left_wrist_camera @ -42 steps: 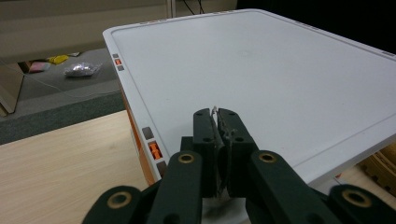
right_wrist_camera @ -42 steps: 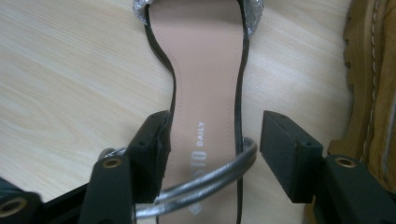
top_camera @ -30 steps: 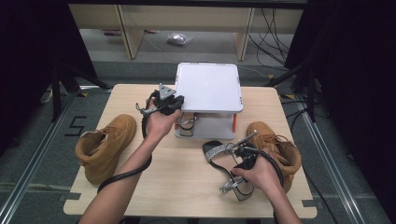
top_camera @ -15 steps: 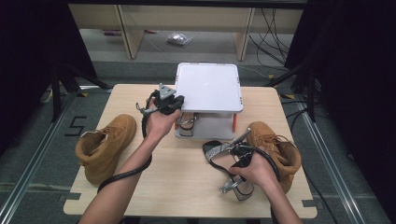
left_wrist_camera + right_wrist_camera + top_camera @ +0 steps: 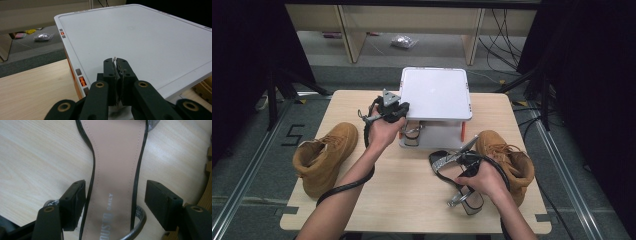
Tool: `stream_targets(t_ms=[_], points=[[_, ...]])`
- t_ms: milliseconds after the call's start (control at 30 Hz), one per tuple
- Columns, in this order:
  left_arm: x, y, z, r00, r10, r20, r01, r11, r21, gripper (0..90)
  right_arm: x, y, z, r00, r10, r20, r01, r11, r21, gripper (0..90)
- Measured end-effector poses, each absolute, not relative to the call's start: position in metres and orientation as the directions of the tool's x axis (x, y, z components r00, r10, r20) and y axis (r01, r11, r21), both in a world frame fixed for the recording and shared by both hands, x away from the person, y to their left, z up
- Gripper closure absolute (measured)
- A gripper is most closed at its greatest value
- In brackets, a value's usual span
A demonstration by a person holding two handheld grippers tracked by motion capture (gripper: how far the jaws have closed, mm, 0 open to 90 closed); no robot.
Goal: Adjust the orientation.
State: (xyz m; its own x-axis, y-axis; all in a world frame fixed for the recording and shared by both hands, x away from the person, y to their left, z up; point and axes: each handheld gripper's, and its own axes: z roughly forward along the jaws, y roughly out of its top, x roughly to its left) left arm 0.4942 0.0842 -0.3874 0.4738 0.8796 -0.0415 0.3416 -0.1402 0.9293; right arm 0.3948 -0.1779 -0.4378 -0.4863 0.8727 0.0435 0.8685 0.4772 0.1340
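Straddling sandal (image 5: 113, 182), right gripper (image 5: 115, 202) open-jawed.

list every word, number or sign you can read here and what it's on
"DAILY": printed in grey on the tan insole of the sandal between the right gripper jaws.
"...DUSTIN" or similar: larger print beside it, cut off at the frame edge, not sure.
"5": black mark on the floor left of the table.
White box: side markings, no legible text.
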Motion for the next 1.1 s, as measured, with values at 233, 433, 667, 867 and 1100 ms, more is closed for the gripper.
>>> stream_targets(t_ms=[233,433,667,867,1100], points=[[0.494,0.085,-0.387,0.474,0.879,-0.043,0.342,-0.139,0.929,85.5,0.403,-0.172,-0.448,-0.488,0.871,0.053,0.871,0.481,0.102,34.1],[0.494,0.084,-0.387,0.475,0.879,-0.039,0.342,-0.144,0.928,85.6,0.405,-0.172,-0.457,-0.48,0.876,0.053,0.876,0.475,0.088,34.9],[0.495,0.084,-0.387,0.476,0.879,-0.038,0.342,-0.145,0.928,85.7,0.409,-0.169,-0.462,-0.48,0.876,0.048,0.876,0.477,0.07,38.7],[0.495,0.084,-0.387,0.476,0.878,-0.039,0.342,-0.144,0.928,85.7,0.411,-0.166,-0.463,-0.478,0.878,0.034,0.878,0.476,0.046,39.5],[0.495,0.084,-0.387,0.478,0.878,-0.037,0.342,-0.147,0.928,85.7,0.413,-0.164,-0.463,-0.441,0.897,0.031,0.898,0.44,0.024,41.6]])
